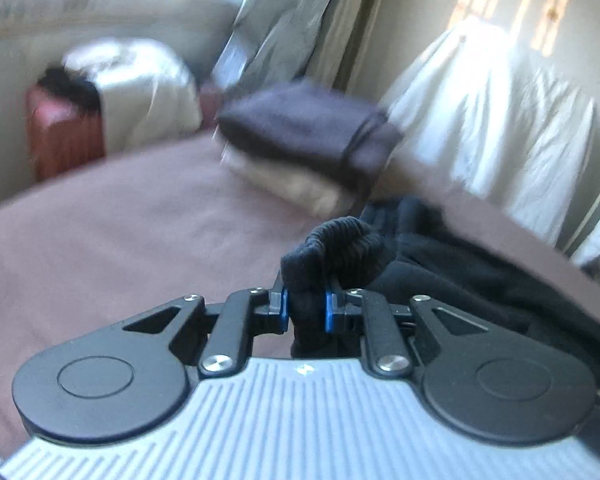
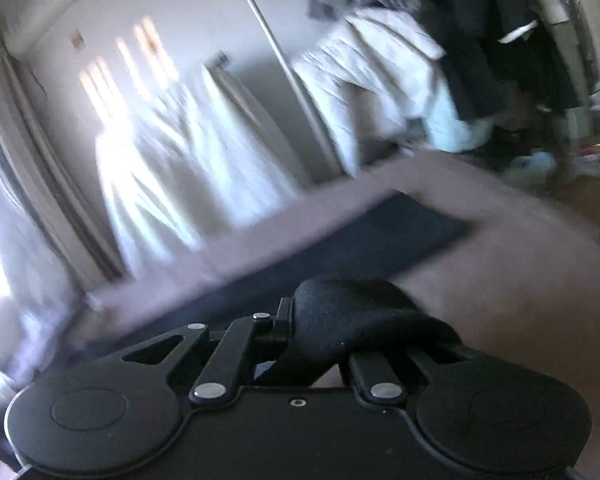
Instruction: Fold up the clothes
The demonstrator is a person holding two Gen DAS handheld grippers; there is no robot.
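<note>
I am looking across a brown bedspread (image 1: 120, 232) where nothing is stirring. A red suitcase (image 1: 60, 132) is standing at its far side under a white bundle (image 1: 140, 84). White curtains (image 1: 492, 120) are hanging in sunlight, and a metal pole (image 2: 288, 76) is leaning past them.

We see daylight glaring off the white curtain (image 1: 496, 120), barred sunlight on the wall (image 2: 128, 68), heavy motion blur throughout, and fisheye bending at the edges.
</note>
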